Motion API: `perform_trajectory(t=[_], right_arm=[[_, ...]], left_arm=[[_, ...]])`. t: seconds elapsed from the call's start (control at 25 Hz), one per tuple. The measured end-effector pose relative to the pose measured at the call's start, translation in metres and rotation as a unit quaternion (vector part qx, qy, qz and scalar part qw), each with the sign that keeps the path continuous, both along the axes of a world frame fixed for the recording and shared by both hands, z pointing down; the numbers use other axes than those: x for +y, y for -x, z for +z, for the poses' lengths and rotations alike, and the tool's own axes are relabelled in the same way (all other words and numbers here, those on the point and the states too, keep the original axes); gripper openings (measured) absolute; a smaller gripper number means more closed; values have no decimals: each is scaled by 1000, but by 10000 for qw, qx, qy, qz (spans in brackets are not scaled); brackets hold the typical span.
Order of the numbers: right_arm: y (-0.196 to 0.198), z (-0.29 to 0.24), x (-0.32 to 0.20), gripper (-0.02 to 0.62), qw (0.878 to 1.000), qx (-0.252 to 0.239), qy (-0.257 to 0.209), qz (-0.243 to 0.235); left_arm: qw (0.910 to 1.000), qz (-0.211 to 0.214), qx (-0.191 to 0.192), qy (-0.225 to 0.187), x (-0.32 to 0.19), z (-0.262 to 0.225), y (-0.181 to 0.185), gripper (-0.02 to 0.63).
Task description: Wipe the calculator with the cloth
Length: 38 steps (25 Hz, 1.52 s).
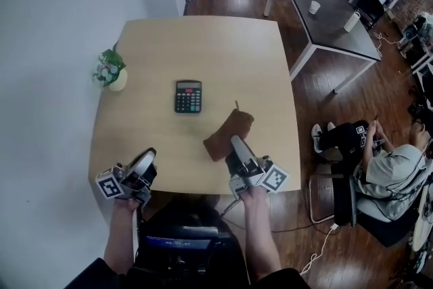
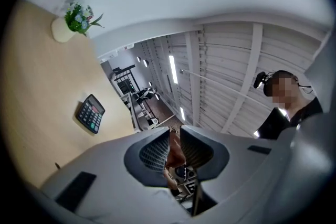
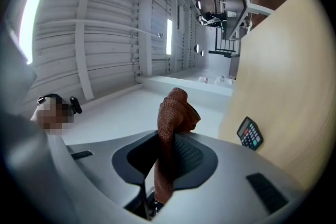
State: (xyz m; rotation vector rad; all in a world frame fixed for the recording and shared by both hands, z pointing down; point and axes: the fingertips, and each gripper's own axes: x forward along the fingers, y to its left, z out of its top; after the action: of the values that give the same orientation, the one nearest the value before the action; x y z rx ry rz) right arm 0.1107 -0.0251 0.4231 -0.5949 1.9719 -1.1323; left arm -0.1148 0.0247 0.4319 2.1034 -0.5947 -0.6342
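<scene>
A black calculator [image 1: 188, 97] lies flat in the middle of the light wooden table [image 1: 203, 44]; it also shows in the left gripper view [image 2: 90, 114] and the right gripper view [image 3: 249, 134]. A brown knitted cloth [image 1: 229, 134] is pinched in my right gripper [image 1: 237, 143], held up near the table's front edge, right of the calculator. In the right gripper view the cloth [image 3: 173, 123] stands bunched between the closed jaws of my right gripper [image 3: 165, 152]. My left gripper [image 1: 147, 158] is at the front left, its jaws [image 2: 176, 136] a narrow slit apart and empty.
A small potted plant [image 1: 111, 71] stands at the table's left edge. Behind, to the right, a dark table [image 1: 325, 10] carries a cup [image 1: 314, 7]. A person [image 1: 379, 159] sits on a chair to the right of my table. A white wall runs along the left.
</scene>
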Motion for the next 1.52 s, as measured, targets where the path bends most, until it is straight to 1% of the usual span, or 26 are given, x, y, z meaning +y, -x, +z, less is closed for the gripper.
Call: perform_trajectory(t=[0.08, 0.24, 0.32, 0.4, 0.56, 0.68, 0.8, 0.92, 1.08, 1.16, 1.28, 1.32, 1.4, 1.52], right_arm=[[-7, -17, 21, 64, 9997, -73, -189, 128], [-13, -35, 67, 64, 9983, -6, -428, 408], [-9, -44, 90, 63, 9972, 20, -545, 515], [2, -54, 118, 63, 9964, 1, -605, 602], [18, -69, 188, 63, 9951, -10, -572, 812], [20, -71, 240, 63, 9941, 59, -440, 986], [21, -67, 276, 63, 9930, 128, -365, 1117], [25, -76, 290, 63, 9923, 173, -482, 1131], [39, -91, 295, 63, 9931, 171, -635, 973], [46, -101, 295, 63, 9939, 151, -709, 826], [48, -114, 294, 63, 9942, 145, -867, 618], [47, -116, 296, 63, 9940, 162, -911, 591], [43, -117, 303, 63, 9930, 244, -1001, 581], [32, -113, 307, 63, 9930, 255, -1016, 548]], left_arm=[[9997, 78, 41, -209, 14, -20, -2, 57], [9972, 338, 78, -664, 46, -56, -3, 57], [9950, 473, 75, -881, 65, -69, -1, 57], [9933, 575, 119, -999, 88, -77, 5, 57], [9913, 783, 368, -996, 139, -84, 14, 57], [9899, 951, 609, -860, 177, -79, 14, 57], [9880, 1071, 802, -768, 204, -77, 15, 55], [9866, 1095, 846, -860, 221, -86, 16, 55], [9867, 955, 899, -964, 236, -97, 25, 55], [9874, 835, 891, -1003, 241, -103, 30, 55], [9897, 512, 676, -1153, 238, -100, 36, 43], [9899, 487, 681, -1146, 238, -101, 34, 43], [9885, 604, 799, -1131, 245, -108, 20, 43], [9890, 546, 490, -1283, 250, -102, 11, 43]])
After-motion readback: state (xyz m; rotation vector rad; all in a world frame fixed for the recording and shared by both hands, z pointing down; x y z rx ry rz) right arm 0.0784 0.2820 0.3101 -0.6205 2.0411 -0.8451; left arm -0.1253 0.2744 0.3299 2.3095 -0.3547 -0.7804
